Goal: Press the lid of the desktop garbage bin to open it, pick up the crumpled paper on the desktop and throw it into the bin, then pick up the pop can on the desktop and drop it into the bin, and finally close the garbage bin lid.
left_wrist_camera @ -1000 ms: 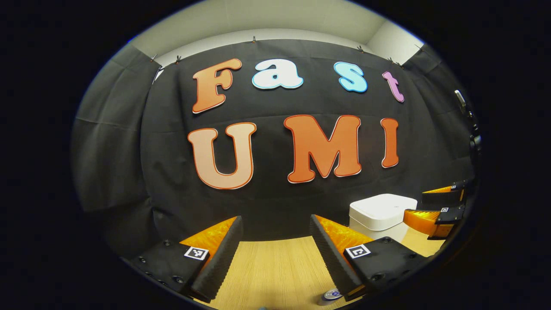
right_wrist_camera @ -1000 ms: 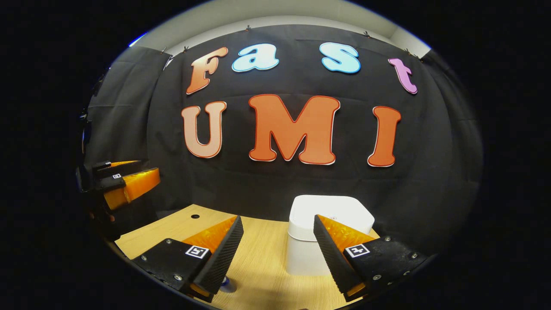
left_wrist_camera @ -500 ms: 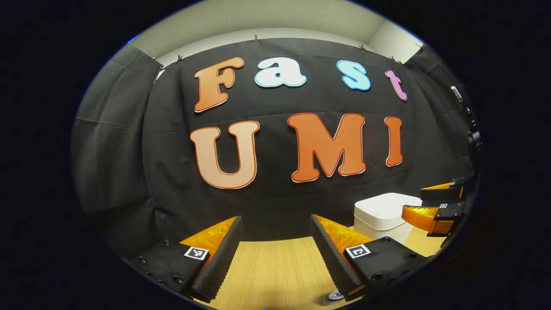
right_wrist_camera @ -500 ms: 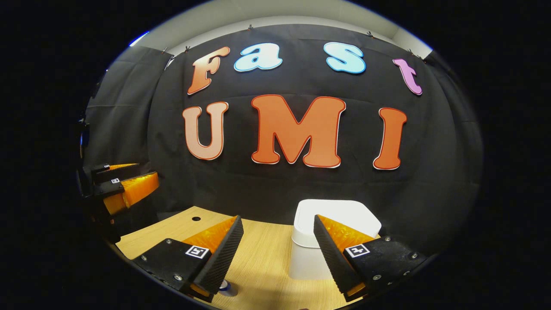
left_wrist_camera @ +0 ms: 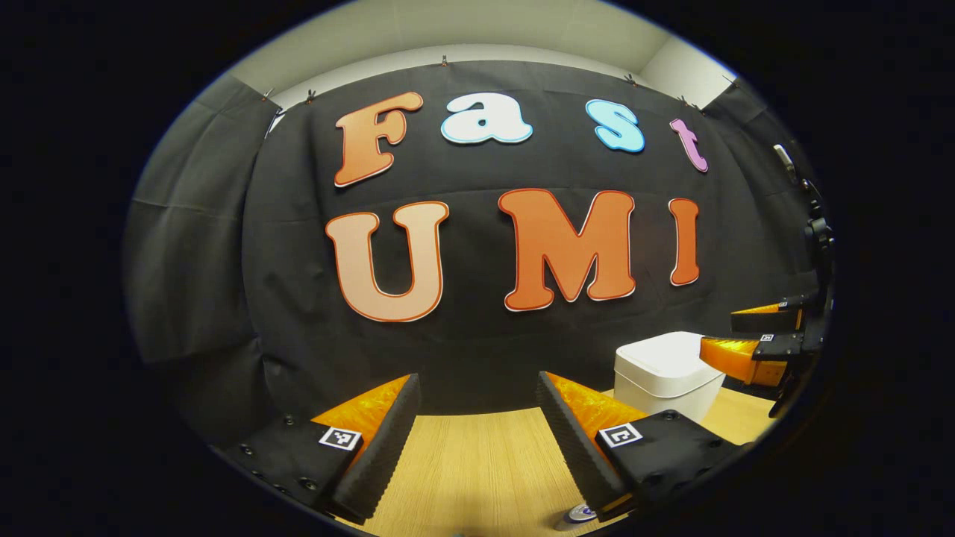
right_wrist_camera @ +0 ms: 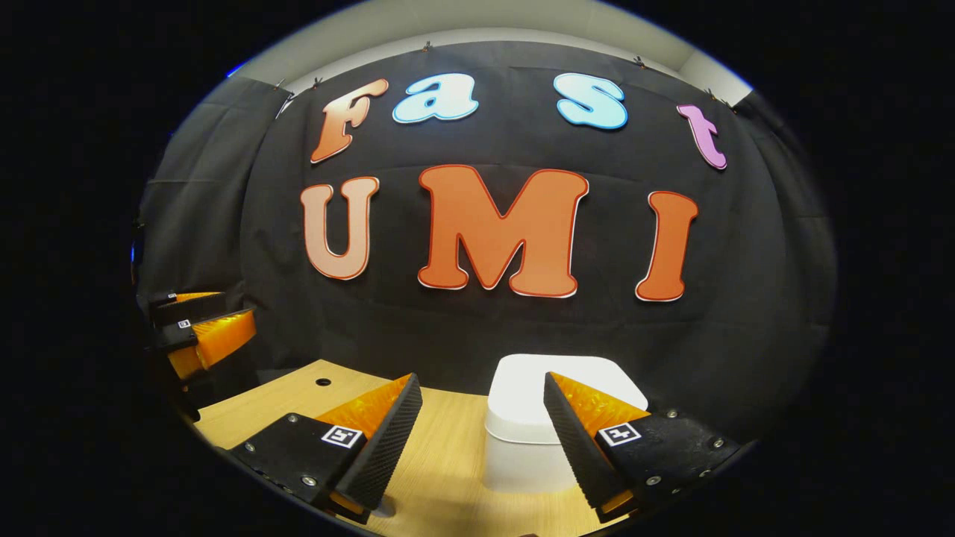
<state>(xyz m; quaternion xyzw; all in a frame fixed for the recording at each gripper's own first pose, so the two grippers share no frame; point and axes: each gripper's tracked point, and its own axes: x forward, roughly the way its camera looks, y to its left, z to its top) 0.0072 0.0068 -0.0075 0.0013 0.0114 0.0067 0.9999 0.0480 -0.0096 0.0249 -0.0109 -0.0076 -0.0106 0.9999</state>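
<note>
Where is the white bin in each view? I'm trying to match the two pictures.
Left gripper view: the bin sits at lower right on the table, lid shut, beside the right gripper.
Right gripper view: the bin stands low, just right of centre, partly behind the right gripper's fingers.
Shared landmark: the black cloth wall right behind the bin.
</note>
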